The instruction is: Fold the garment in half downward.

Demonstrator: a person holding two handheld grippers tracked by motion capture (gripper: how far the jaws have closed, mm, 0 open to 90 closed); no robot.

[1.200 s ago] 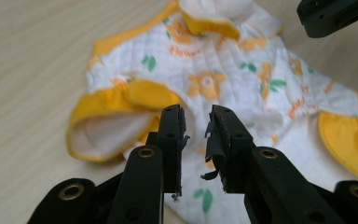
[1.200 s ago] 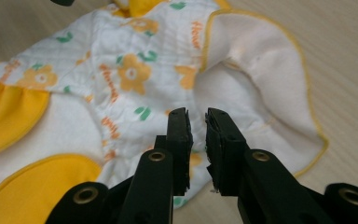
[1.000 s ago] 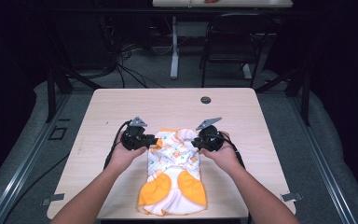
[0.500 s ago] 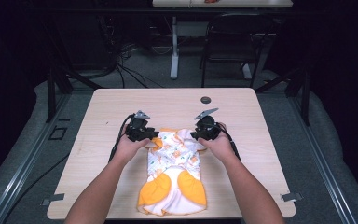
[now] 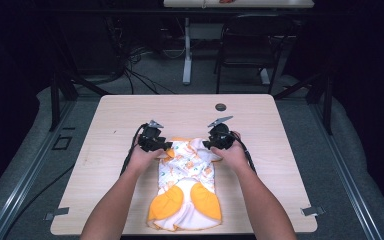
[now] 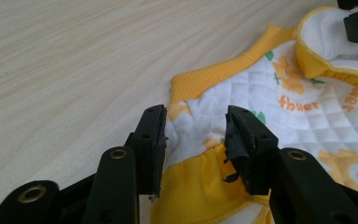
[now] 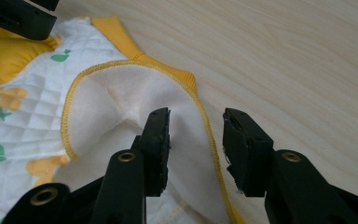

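Small baby garment, white quilted with orange print and yellow-orange trim, lies flat on the near middle of the light wood surface, yellow footed end toward the person, top end away. Left tongs sit at the garment's top left corner, right tongs at its top right corner, each held in a hand coming in from the bottom of the high view, cables trailing back along the wrists. Left tongs spread, jaws have just been opening; quilted cloth and a yellow gathered band lie in the gap below, pads not pressing on it. The ribbed yellow cuff lies just beyond the jaw tips on the bare wood. Right tongs also spread, jaws have just been opening; the folded-over flap with white fleece lining and yellow stitched edge runs between the jaws, nothing pinched. One jaw is over the fleece, the other over bare wood. In each gripper view the other hand's black jaw shows at a top corner. Small dark round disc sits on the far part of the surface, well apart from the garment. Chair and cables on the floor beyond the surface.
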